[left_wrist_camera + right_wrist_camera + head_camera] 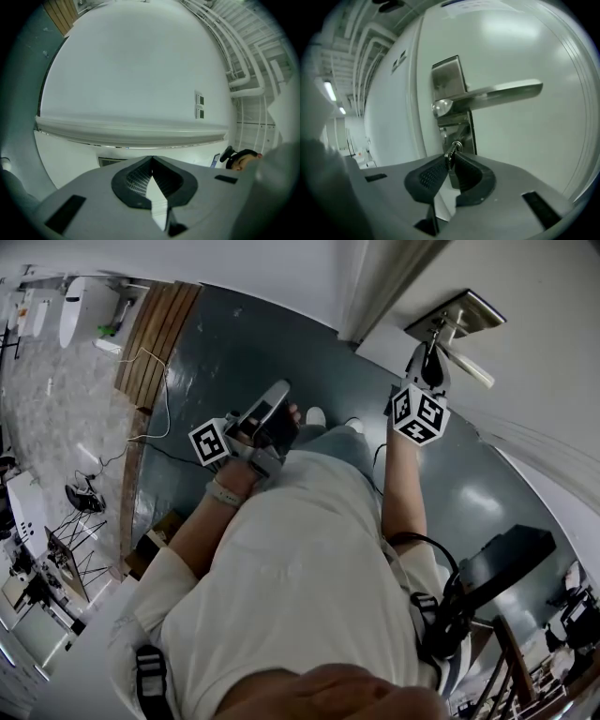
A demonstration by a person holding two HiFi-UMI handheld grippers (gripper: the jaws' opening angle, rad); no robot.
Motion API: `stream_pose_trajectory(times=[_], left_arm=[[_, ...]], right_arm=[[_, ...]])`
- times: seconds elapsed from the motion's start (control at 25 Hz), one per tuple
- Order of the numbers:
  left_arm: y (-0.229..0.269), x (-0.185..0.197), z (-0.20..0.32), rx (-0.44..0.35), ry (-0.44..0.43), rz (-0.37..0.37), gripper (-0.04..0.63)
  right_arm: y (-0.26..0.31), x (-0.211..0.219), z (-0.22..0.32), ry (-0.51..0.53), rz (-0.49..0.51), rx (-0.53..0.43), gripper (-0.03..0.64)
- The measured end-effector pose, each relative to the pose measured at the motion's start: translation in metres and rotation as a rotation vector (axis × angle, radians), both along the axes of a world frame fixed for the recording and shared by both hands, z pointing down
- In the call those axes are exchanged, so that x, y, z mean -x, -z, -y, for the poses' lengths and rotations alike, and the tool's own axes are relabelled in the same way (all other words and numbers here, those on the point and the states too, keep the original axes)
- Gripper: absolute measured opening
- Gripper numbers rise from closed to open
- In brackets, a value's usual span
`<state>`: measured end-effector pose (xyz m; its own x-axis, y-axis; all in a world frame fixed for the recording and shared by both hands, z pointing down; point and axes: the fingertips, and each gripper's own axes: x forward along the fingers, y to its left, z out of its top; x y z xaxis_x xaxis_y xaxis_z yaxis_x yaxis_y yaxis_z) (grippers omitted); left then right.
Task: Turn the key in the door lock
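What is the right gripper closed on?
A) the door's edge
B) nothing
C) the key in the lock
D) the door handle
C: in the right gripper view, the right gripper has its jaws pinched on the key, just beneath the door handle.

White door [525, 140], shiny silver handle [501, 91], silver key [451, 152], dark blue-grey floor [244, 362], brown wood planks [159, 334], cream shirt [300, 596]
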<state>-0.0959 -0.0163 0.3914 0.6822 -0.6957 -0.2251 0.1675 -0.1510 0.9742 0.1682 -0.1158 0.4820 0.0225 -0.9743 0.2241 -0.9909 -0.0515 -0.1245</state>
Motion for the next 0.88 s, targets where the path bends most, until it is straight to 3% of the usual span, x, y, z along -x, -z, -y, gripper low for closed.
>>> stream_pose_trajectory(times=[0.32,0.6,0.72,0.88], left_arm=[[0.0002,-0.0010,0.0002,0.003,-0.003,-0.001,0.009],[-0.0012,0.0015,0.0017,0.010,0.002,-0.005,0.009],[-0.0013,0.0022,0.0021,0.014,0.001,-0.007,0.009],[-0.0017,0.0028,0.0034,0.019,0.000,-0.010,0.009]], right_arm=[[0.0013,-0.0009,0.0003,-0.041,0.633,-0.092,0.046],[-0.0022,-0.0029,-0.0004,-0.079,1.085,-0.163,0.046],[-0.0062,-0.0035,-0.0020,-0.103,1.236,-0.175,0.048],[-0.0048,-0.0004,-0.0025,-0.119,1.359,-0.182,0.052]])
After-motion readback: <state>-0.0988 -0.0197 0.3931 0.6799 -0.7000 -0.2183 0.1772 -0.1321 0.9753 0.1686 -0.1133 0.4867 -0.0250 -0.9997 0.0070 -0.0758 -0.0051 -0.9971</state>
